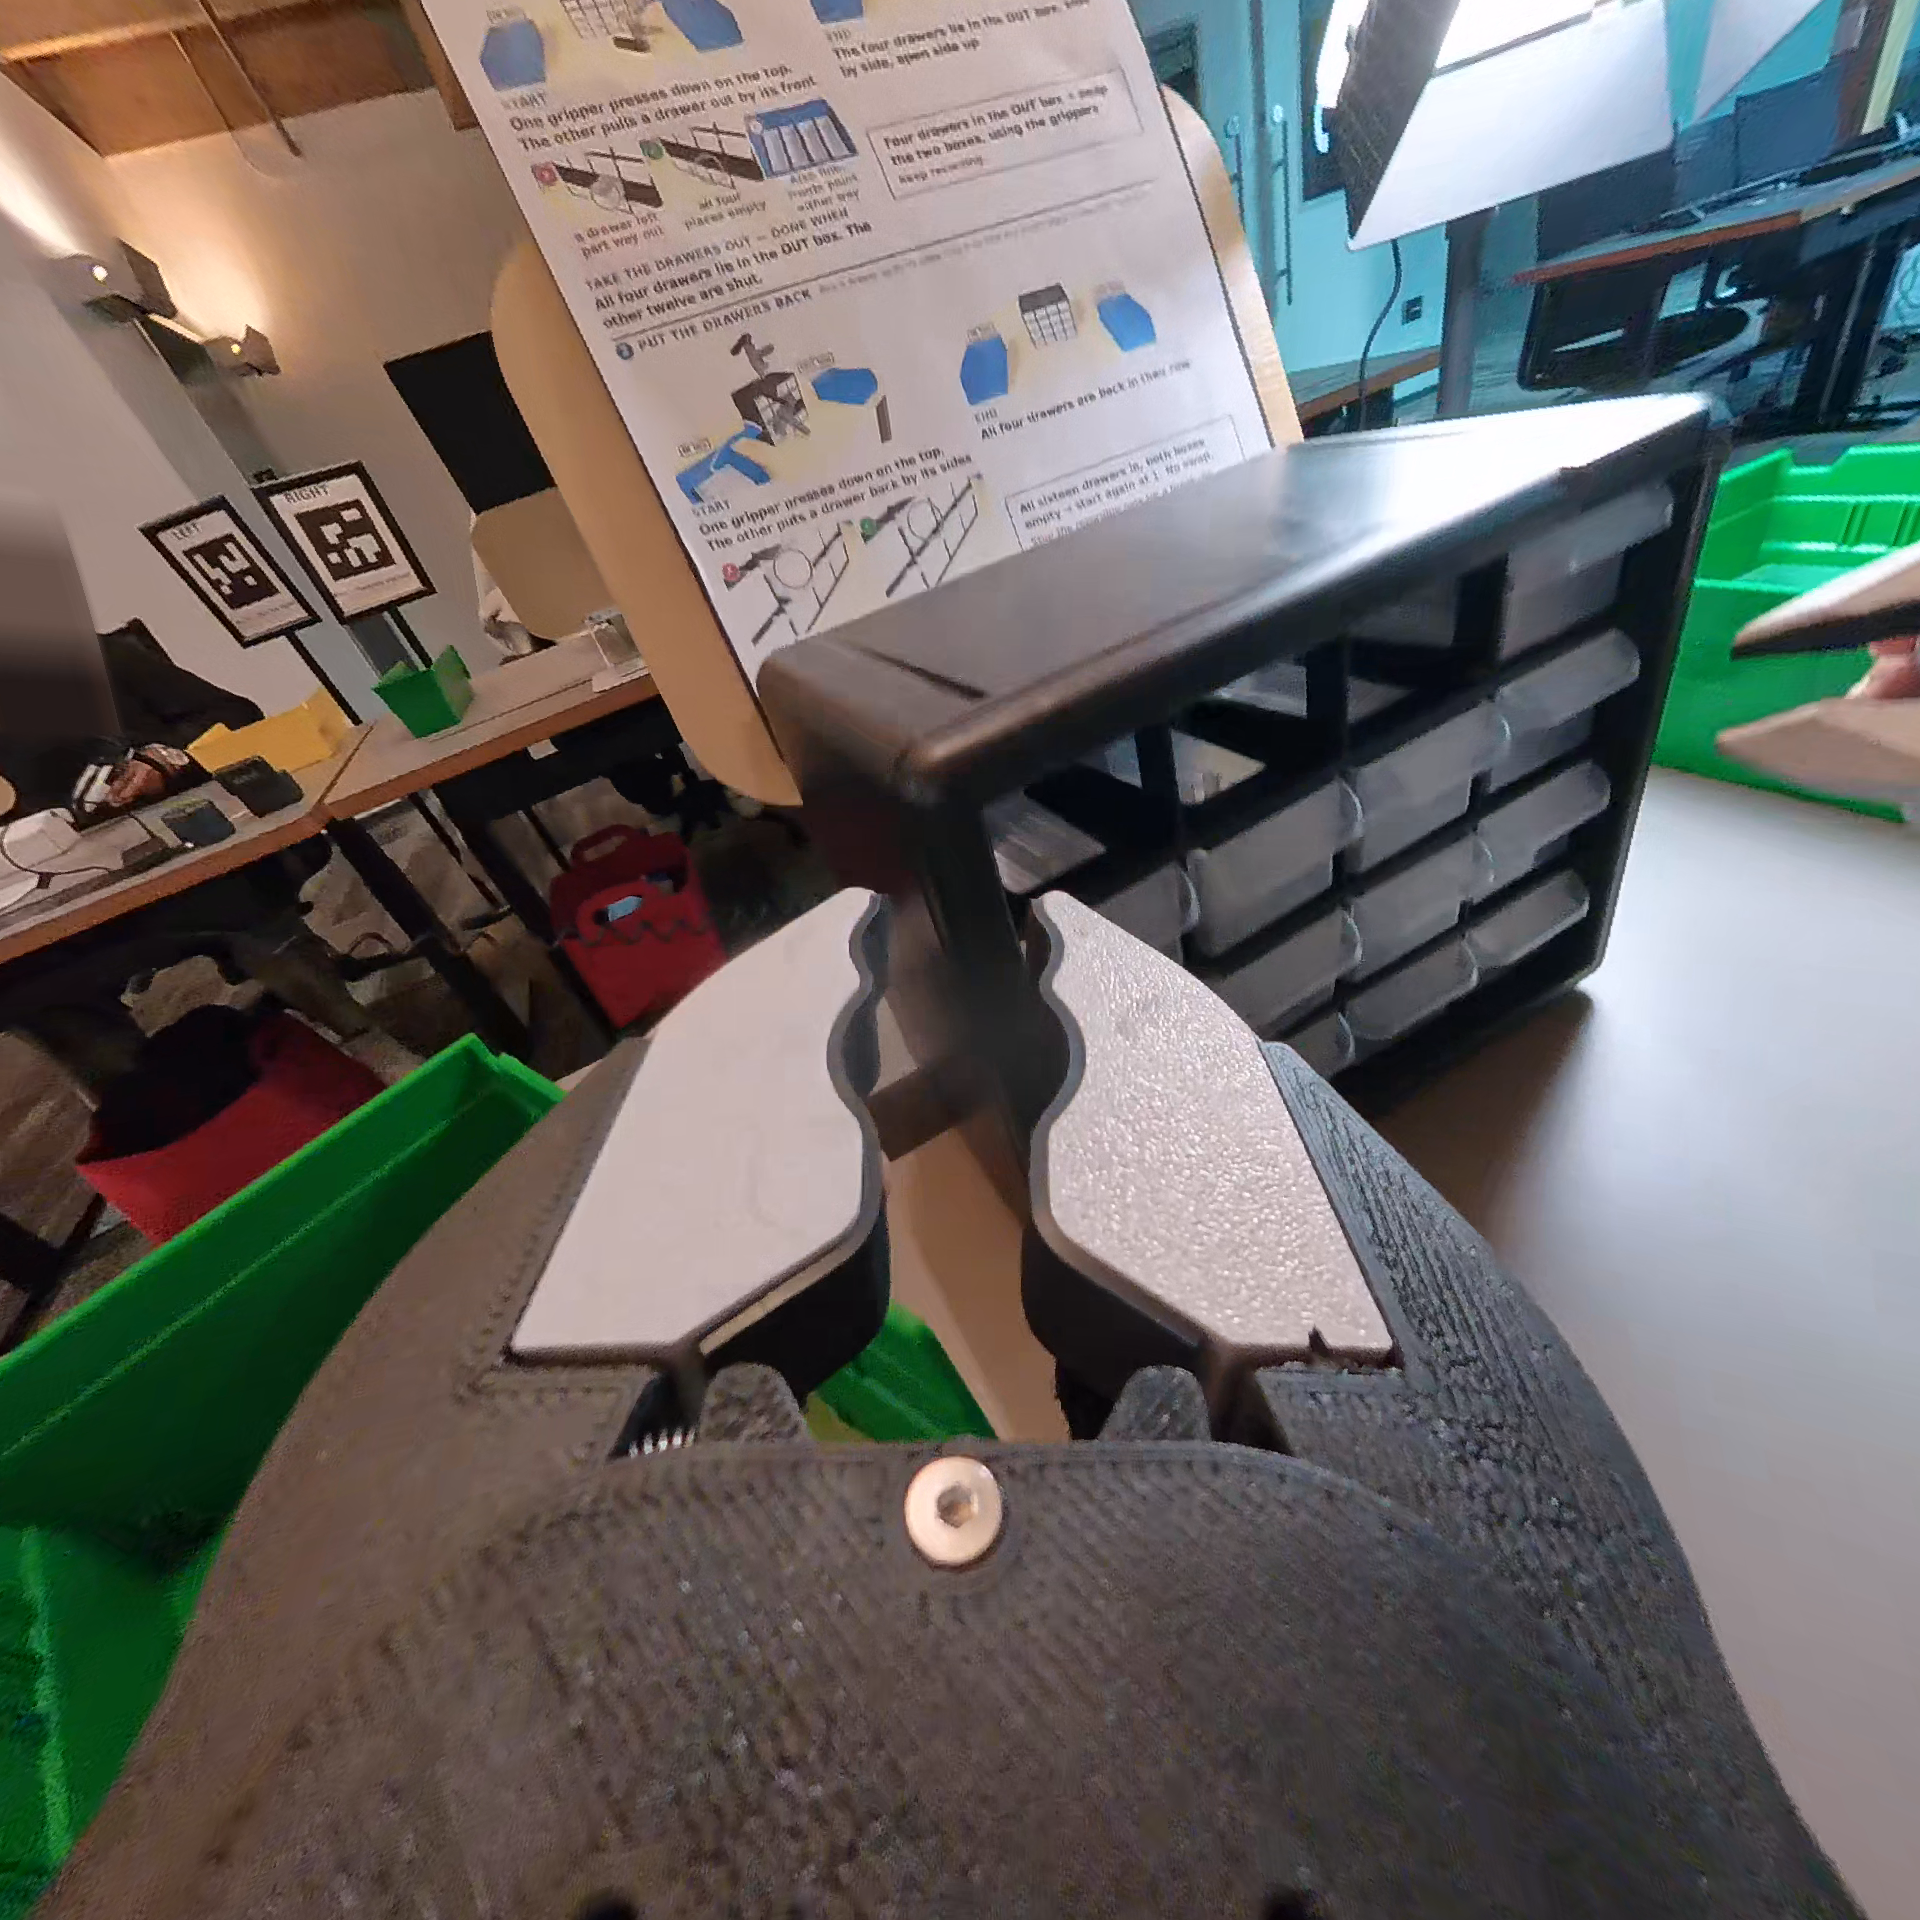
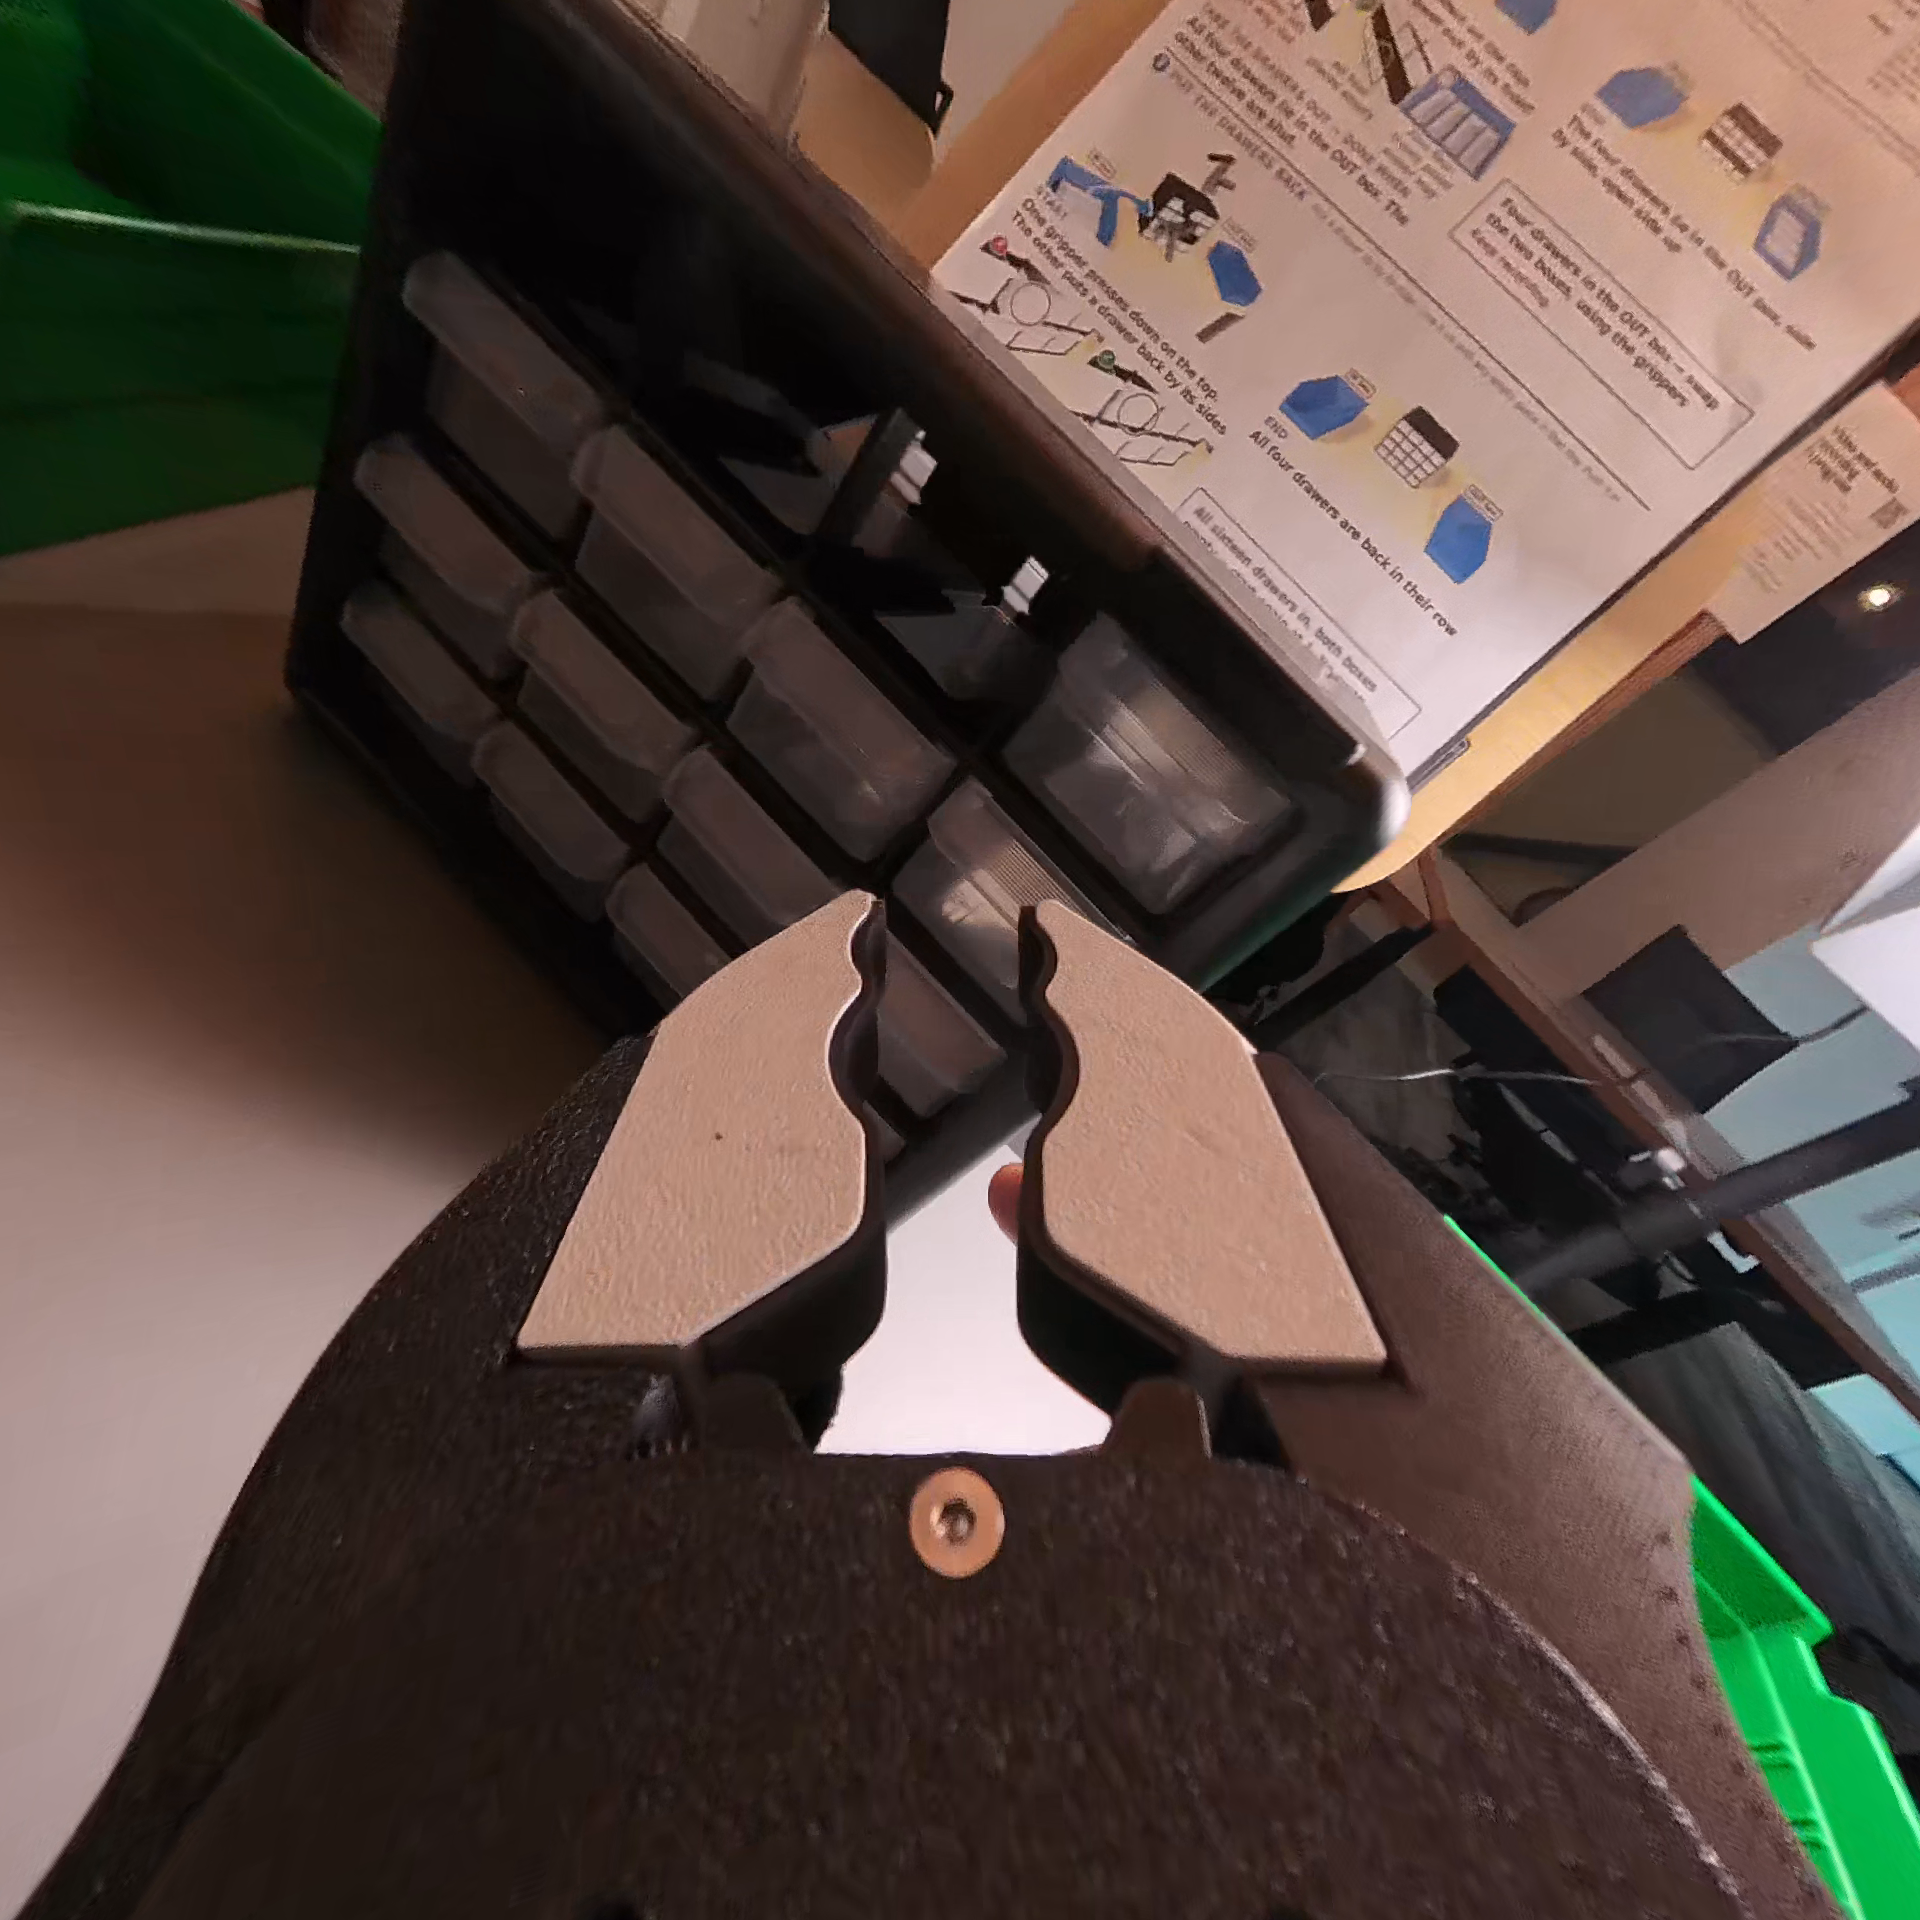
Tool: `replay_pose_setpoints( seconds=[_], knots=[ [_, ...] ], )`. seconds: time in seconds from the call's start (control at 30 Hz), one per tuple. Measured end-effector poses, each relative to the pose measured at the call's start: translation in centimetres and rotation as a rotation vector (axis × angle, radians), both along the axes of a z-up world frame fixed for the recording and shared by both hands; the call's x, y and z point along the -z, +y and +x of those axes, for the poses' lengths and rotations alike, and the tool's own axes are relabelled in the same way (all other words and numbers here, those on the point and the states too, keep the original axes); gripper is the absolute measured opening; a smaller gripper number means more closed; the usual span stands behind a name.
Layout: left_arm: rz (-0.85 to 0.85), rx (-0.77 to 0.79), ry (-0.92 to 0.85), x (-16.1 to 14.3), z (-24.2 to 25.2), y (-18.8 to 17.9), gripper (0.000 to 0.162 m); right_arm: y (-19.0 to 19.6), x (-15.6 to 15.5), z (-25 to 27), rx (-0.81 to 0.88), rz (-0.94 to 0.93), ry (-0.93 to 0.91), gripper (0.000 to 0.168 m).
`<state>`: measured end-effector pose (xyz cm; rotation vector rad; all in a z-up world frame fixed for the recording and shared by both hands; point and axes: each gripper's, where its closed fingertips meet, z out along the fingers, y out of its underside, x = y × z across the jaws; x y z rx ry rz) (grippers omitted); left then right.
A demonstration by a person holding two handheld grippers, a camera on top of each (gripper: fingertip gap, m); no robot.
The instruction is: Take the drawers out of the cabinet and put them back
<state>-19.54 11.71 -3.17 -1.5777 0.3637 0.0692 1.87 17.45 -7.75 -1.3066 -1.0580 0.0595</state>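
Cabinet (image 1: 1195, 623) stands on pale table (image 1: 1714, 1143), cluttered workroom behind.

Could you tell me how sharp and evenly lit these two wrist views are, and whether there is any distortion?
Left wrist view: the cabinet is motion-blurred, the left gripper sharper, straight edges bow from the wide-angle lens. Right wrist view: the cabinet front is dim and soft, the table pale with glare, and the right gripper is crisp.
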Motion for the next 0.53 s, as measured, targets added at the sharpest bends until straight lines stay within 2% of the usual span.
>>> replay_pose_setpoints(
  seconds=[0.17,0.33,0.53],
  knots=[
    [0.018,0.025,-0.01,-2.9,0.5,1.6,0.028,0.9,-1.6,-0.2,0.077,0.116,0.006,0.022],
    [0.026,0.074,0.072,-5.1,2.5,2.5,0.027,3.0,-3.6,-0.1,0.187,0.356,-0.095,0.021],
    [-0.194,0.198,0.275,-5.1,5.4,4.8,0.02,4.2,-3.9,-0.6,0.25,0.567,-0.182,0.014]
  ],
)
